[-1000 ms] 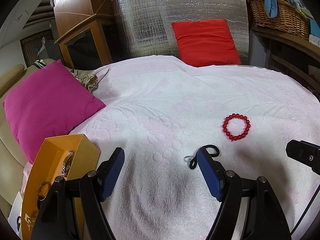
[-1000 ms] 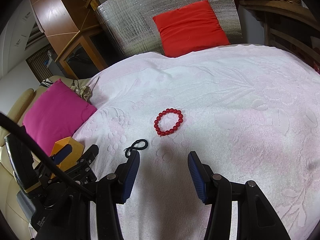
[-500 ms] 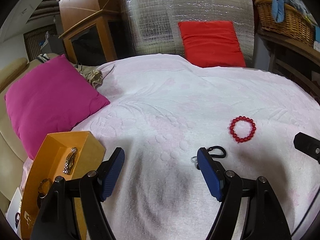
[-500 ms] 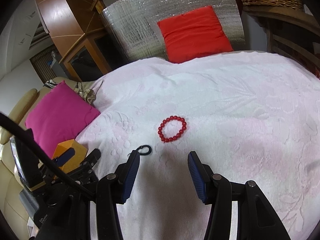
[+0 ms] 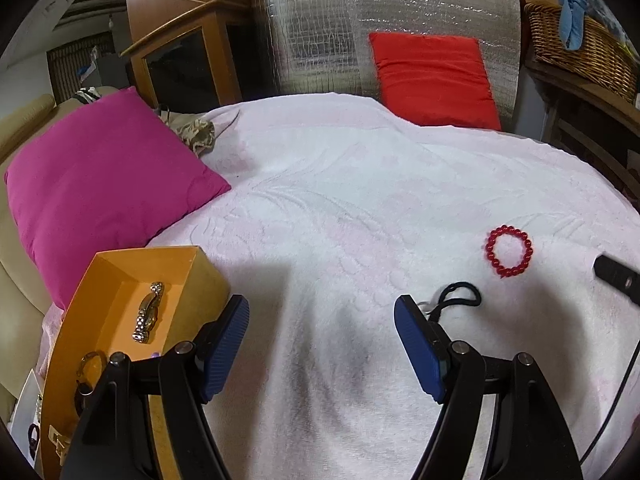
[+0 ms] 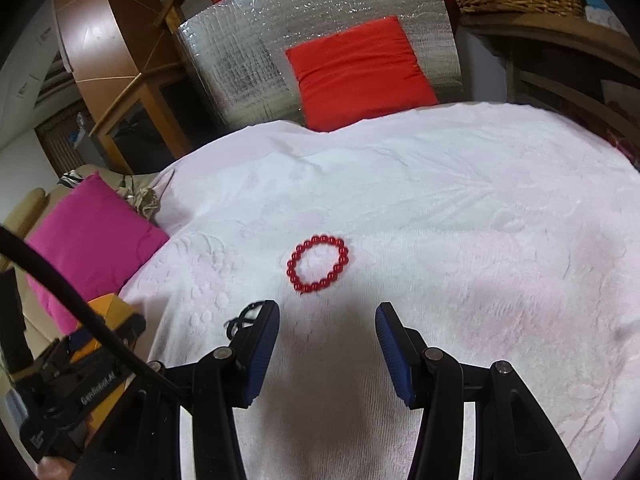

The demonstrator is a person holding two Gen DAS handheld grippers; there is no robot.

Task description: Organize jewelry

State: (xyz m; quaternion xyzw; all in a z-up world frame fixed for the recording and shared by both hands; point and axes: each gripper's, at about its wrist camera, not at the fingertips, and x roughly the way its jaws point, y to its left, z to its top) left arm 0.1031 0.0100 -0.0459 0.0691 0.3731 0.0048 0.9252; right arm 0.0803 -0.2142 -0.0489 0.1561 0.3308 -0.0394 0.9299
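Observation:
A red bead bracelet lies flat on the white towel; in the right wrist view the bracelet sits just ahead of my right gripper, which stands open and empty. A black hair tie and a small silver ring lie by the right finger of my left gripper, also open and empty. The orange box at the left holds a metal watch band and a ring.
A magenta cushion lies left of the towel, and a red cushion leans on a silver foil panel at the back. A wicker basket sits on a shelf at the right, wooden furniture behind left.
The left gripper has slid left, so the hair tie, ring and bracelet shifted right in its view. In the right wrist view the bracelet has moved lower, close in front of the fingers.

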